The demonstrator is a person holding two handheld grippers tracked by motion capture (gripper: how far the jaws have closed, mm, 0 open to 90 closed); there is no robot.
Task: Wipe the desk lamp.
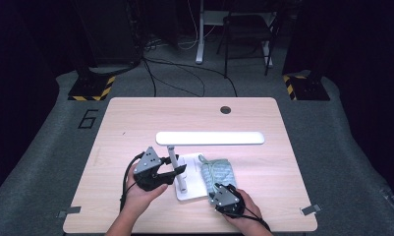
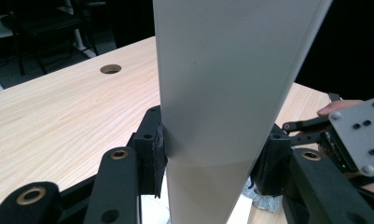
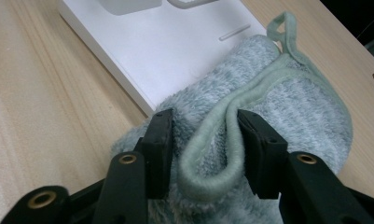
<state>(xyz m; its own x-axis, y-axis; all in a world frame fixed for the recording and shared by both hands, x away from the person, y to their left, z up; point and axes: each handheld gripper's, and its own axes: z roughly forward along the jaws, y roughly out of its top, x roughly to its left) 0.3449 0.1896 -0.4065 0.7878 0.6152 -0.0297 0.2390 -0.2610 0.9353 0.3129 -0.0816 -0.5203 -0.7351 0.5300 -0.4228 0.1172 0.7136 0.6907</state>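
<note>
Holding the lamp post [image 2: 222, 93] steady, the left gripper [image 1: 157, 169] is clamped on it. The right gripper [image 3: 205, 140] has its jaws half closed around a fold of the cloth [image 3: 287, 107], beside the lamp base [image 3: 175, 42] just ahead. Looks like wiping hasn't really started.

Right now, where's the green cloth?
High view: the green cloth lies near the table's front edge, partly on the lamp base, right of the post, with the right gripper over it.

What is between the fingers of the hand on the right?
In the right gripper view, a fold of the fluffy green cloth with its thick hem sits between the right gripper's fingers.
</note>
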